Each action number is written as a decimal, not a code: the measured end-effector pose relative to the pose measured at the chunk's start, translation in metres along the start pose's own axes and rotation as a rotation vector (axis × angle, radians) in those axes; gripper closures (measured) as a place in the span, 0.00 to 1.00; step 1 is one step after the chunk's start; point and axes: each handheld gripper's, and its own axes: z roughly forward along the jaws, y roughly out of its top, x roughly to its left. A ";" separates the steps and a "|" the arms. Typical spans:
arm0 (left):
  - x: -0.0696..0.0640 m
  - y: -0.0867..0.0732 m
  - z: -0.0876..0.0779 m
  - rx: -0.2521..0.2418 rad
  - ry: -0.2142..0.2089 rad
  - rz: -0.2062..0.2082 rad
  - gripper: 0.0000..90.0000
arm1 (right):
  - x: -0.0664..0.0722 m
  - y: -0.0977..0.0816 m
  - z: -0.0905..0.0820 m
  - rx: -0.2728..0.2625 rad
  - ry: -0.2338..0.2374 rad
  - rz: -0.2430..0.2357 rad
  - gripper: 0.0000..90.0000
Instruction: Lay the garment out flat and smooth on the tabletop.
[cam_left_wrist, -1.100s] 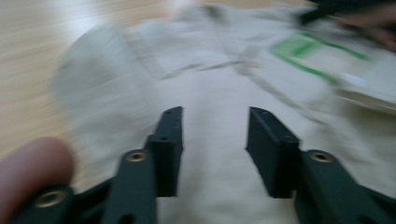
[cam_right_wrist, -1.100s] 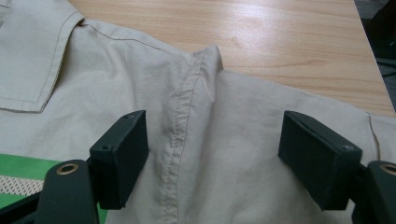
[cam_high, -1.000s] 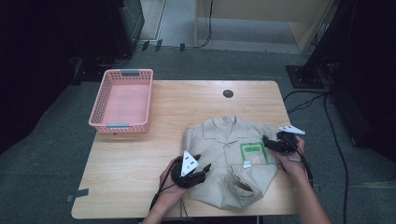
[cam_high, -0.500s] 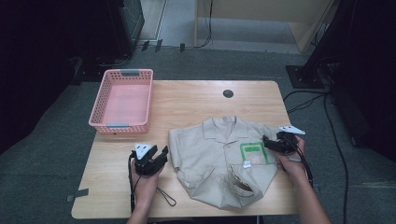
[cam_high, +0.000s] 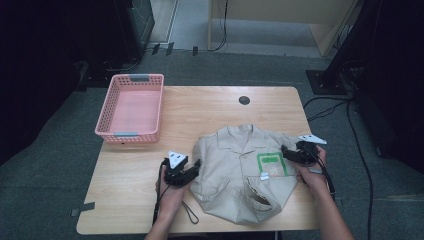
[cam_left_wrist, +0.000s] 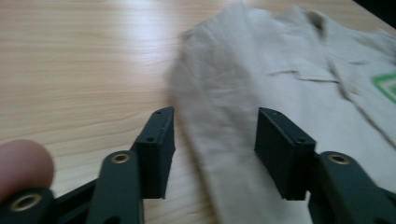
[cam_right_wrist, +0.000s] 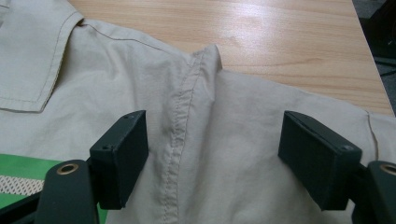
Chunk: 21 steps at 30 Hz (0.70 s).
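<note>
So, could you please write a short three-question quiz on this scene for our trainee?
1. True or false: the basket holds the shirt.
2. Which claw has the shirt's folded edge between its open jaws: A left, B right?
3. What colour is the patch on the shirt?

Key: 1 false, the shirt lies on the table; 2 A; 3 green.

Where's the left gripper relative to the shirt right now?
High view: the left gripper sits at the beige shirt's left edge, below the pink basket; its jaws straddle the fold.
</note>
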 end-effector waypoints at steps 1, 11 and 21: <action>-0.006 0.000 0.002 0.009 -0.014 0.022 0.49 | 0.000 0.000 0.000 0.000 0.000 0.000 0.27; -0.015 0.001 -0.002 -0.056 -0.016 0.042 0.44 | 0.000 0.000 0.000 0.000 0.000 0.002 0.27; 0.046 -0.001 -0.017 -0.087 0.182 -0.220 0.64 | 0.000 0.000 0.000 0.000 -0.001 0.002 0.27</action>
